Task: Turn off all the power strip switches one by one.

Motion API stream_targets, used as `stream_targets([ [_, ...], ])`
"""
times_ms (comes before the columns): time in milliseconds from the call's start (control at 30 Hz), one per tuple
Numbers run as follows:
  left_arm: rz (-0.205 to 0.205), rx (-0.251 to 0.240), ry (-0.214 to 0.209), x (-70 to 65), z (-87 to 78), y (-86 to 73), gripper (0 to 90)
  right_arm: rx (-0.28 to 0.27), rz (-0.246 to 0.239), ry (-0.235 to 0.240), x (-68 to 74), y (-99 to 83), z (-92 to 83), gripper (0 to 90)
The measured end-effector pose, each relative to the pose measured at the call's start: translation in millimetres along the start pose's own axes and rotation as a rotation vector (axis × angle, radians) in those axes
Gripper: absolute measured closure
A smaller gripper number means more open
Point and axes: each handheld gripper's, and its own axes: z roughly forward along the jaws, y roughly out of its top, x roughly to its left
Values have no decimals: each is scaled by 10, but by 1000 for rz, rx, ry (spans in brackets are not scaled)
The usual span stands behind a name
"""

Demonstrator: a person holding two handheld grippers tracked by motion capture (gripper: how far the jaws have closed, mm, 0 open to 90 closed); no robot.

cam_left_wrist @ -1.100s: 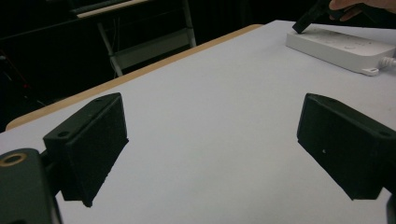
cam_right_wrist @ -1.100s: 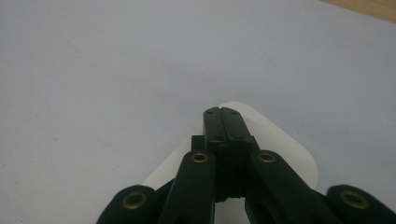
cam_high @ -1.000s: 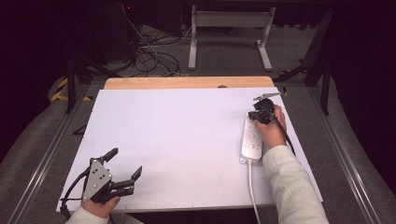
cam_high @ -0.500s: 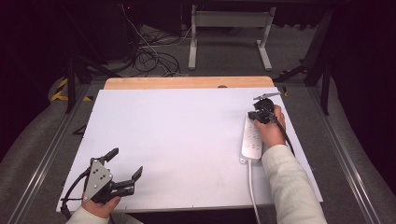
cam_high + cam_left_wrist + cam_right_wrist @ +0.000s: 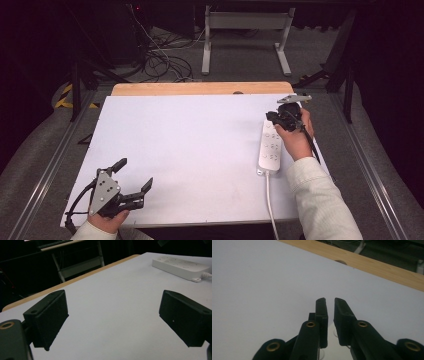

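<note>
Nothing moved: right gripper, nearly closed, over power strip; left gripper wide, empty.

No readable text, label, brand or number found anywhere. White power strip on table: face showed socket holes and faint marks, too small to read. Yellow-black hazard stripes on floor far left of strip: warning pattern, no words.

L gripper low at near-left corner w/ jaws spread wide, R gripper far right, jaws nearly closed w/ thin gap, right forearm extended.
</note>
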Motion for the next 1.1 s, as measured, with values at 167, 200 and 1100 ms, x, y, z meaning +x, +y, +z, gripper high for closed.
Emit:
stream_targets([
  [167,1,2,-4,-6,22,7,91,-10,-30,30,120,17,-107,755],
  [200,2,1,-4,-3,29,9,91,-19,-38,38,142,22,-130,735],
  [1100,3,0,-6,14,29,18,90,-250,-55,251,622,-245,-857,297],
])
